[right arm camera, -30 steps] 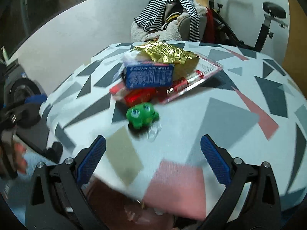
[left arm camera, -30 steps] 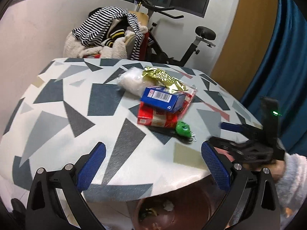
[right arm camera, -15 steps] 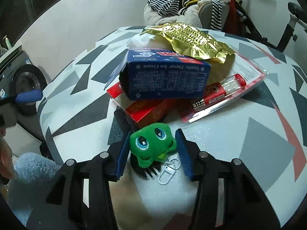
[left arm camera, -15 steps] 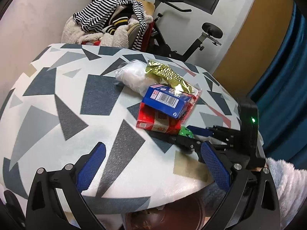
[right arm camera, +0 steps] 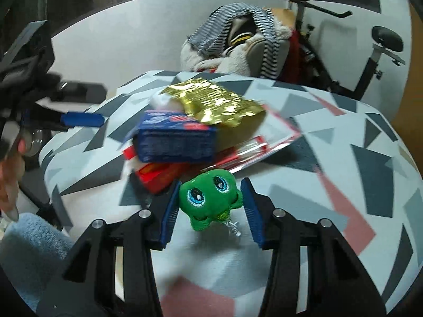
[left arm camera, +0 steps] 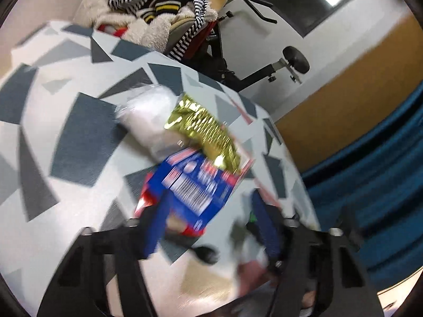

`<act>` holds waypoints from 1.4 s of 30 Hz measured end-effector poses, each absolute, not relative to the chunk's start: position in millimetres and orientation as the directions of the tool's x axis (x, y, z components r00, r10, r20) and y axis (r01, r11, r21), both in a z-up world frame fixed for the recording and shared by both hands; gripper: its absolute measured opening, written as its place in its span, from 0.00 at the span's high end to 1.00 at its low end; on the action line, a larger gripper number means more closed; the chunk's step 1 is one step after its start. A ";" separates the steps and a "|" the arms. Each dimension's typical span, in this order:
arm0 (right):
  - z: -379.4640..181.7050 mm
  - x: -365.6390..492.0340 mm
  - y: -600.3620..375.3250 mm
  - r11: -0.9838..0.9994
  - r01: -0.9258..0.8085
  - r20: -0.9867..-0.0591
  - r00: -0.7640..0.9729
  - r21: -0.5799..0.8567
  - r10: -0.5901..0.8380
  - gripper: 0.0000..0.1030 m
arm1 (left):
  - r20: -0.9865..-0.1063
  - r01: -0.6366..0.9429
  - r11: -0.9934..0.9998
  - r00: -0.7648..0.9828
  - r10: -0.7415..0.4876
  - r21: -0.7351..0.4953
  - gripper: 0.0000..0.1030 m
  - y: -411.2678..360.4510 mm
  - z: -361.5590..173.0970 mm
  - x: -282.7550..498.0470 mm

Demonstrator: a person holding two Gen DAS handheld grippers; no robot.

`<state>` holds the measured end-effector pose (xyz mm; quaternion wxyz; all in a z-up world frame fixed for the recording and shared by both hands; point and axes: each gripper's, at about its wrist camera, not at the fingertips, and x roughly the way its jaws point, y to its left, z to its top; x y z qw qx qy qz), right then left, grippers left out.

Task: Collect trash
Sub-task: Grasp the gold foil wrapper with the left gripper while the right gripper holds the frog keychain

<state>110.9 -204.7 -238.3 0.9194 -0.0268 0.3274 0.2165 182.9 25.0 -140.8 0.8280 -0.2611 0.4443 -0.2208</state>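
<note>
While your pile sits on the triangle-patterned round table (right arm camera: 343, 158), the blue cardboard box (right arm camera: 175, 144) has blurry, unreadable print. Your right gripper (right arm camera: 210, 208) pinches the green plush frog keychain (right arm camera: 208, 200); your left gripper (left arm camera: 208, 227) is spread around the box corner.

We can't read any text in either view. The blue box (left arm camera: 194, 185) shows a barcode block and white print in the left wrist view, but motion blur smears it past reading. In the right wrist view the same blue box (right arm camera: 175, 144) has lines of small white print on its side, too soft to make out. The red box (right arm camera: 158, 174) under it and the gold wrapper (right arm camera: 219, 105) on top carry no print we can resolve
</note>
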 end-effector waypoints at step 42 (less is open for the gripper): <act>-253.2 131.9 -247.4 0.893 -0.365 -0.561 0.694 0.264 0.450 0.54 | -0.674 -0.188 0.676 0.452 -0.584 -0.712 0.77 -16.5 -182.0 288.7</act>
